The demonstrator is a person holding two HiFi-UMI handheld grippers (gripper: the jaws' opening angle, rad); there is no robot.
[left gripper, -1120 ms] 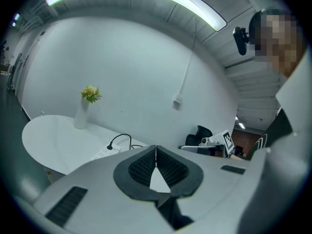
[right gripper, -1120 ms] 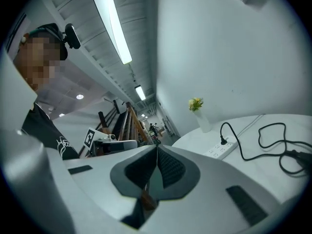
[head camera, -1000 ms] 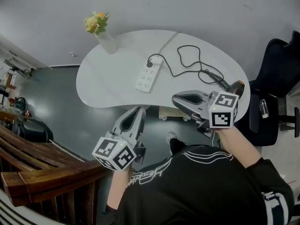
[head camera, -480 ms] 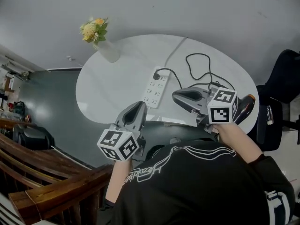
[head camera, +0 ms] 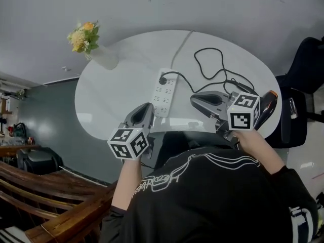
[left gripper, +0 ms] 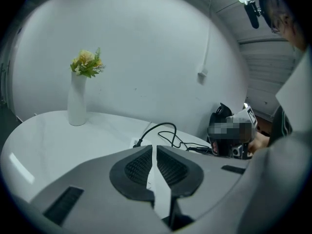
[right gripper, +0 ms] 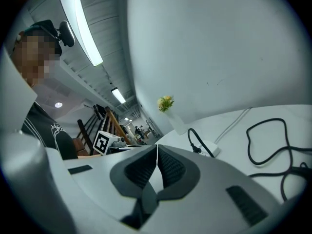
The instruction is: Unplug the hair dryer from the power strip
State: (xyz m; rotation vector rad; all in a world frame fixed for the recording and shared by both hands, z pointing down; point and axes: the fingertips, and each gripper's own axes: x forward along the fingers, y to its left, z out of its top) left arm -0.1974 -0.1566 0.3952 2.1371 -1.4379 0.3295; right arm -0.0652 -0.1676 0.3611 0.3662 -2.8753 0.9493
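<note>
The white strip (head camera: 164,92) lies in the middle of the worktop (head camera: 111,105). Its long side points away from the person. The black plug (head camera: 162,78) sits in the far end of it. The cord (head camera: 210,65) loops off to the dryer (head camera: 267,108) at the right edge. Both tools are closed tight with nothing in them. The left tool (head camera: 146,107) is just beside the strip's near end. The right tool (head camera: 194,99) is to the right of the strip. The plug lies ahead, between them, about as near to each.
</note>
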